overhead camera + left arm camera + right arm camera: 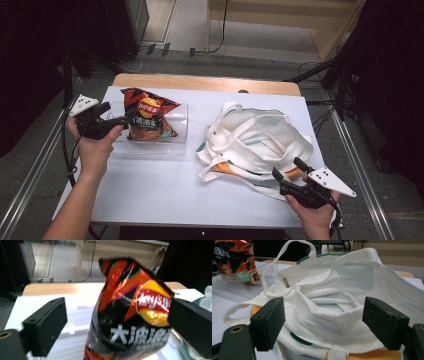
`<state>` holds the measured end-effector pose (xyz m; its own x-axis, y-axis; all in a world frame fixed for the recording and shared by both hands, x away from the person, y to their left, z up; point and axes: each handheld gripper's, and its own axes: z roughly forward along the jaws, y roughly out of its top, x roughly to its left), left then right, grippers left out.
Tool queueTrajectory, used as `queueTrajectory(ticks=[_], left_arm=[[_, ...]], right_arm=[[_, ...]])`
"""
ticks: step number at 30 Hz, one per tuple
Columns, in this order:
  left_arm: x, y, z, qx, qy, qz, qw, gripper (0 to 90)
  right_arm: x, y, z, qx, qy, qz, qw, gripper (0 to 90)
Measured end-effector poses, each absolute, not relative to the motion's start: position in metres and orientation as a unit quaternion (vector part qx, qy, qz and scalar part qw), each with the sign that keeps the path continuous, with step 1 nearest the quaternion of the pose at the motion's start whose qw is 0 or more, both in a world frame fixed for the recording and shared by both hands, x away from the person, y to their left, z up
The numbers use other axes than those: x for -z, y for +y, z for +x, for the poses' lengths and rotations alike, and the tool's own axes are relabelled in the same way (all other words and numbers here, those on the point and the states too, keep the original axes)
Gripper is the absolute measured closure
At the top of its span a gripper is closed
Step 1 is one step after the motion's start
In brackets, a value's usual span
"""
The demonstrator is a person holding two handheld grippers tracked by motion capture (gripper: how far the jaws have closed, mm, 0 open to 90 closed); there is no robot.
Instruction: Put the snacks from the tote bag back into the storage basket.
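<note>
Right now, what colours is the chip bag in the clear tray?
The chip bag is black and orange with a yellow-and-red logo; it shows best in the left gripper view.

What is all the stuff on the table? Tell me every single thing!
Shiny crisp bag: one, orange, red and black with a yellow logo, standing in the tray at the table's left.
Clear plastic tray: one, see-through, left half of the table.
Cloth tote bag: one, white with green trim and an orange patch, crumpled on the right half.
Table: one, white top with a wooden far edge.
Left tongs: one, black, open, at the crisp bag, in the person's left hand.
Right tongs: one, black, open, at the tote's near edge, in the right hand.
</note>
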<state>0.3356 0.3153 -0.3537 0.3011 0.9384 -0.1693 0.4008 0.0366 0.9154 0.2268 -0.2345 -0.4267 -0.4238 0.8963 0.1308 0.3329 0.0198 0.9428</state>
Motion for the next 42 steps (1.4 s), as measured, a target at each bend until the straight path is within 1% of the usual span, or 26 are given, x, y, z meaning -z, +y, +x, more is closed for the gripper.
queueTrajectory(ticks=[4, 7, 10, 15, 22, 29, 33, 36, 42], left_arm=[[0.358, 0.317, 0.326, -0.269, 0.524, 0.640, 0.493, 0.9], [0.364, 0.318, 0.316, -0.256, 0.520, 0.644, 0.500, 0.0], [0.372, 0.317, 0.303, -0.252, 0.512, 0.651, 0.501, 0.0], [0.375, 0.318, 0.292, -0.248, 0.505, 0.652, 0.508, 0.0], [0.381, 0.312, 0.268, -0.237, 0.481, 0.657, 0.530, 0.0], [0.391, 0.310, 0.255, -0.228, 0.473, 0.662, 0.535, 0.0], [0.395, 0.313, 0.246, -0.237, 0.470, 0.659, 0.537, 0.0], [0.398, 0.318, 0.237, -0.238, 0.458, 0.654, 0.553, 0.0], [0.400, 0.322, 0.230, -0.247, 0.452, 0.652, 0.556, 0.0]], right_arm=[[0.426, -0.235, 0.227, -0.527, 0.660, 0.463, 0.269, 18.5], [0.426, -0.235, 0.226, -0.528, 0.660, 0.463, 0.268, 18.2], [0.425, -0.236, 0.226, -0.528, 0.660, 0.462, 0.267, 17.7], [0.426, -0.235, 0.227, -0.529, 0.661, 0.461, 0.267, 16.7], [0.426, -0.235, 0.227, -0.529, 0.662, 0.460, 0.266, 16.0], [0.426, -0.237, 0.226, -0.532, 0.661, 0.458, 0.265, 14.9], [0.427, -0.239, 0.227, -0.532, 0.662, 0.456, 0.266, 14.8], [0.427, -0.241, 0.226, -0.536, 0.661, 0.454, 0.265, 14.8], [0.426, -0.242, 0.225, -0.540, 0.663, 0.445, 0.267, 14.8]])
